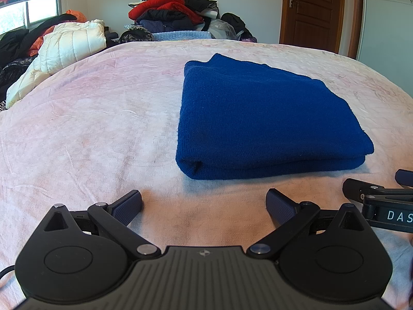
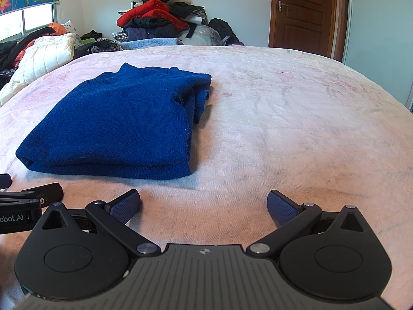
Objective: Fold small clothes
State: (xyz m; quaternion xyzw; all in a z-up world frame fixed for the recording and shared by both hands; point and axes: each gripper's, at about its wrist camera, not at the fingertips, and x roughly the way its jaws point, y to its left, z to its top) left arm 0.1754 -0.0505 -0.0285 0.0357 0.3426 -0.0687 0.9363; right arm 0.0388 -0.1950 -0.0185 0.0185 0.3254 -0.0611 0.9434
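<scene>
grippers wide apart, empty

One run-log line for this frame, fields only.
stage: fold looks done | garment: blue knit sweater folded flat on pink bedspread | left gripper: open, empty | right gripper: open, empty

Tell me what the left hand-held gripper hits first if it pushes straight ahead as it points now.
Probably bare bedspread. The left hand-held gripper, open and empty, points just along the left edge of the folded blue sweater; its right finger might clip that near corner, though depth is unclear.
</scene>
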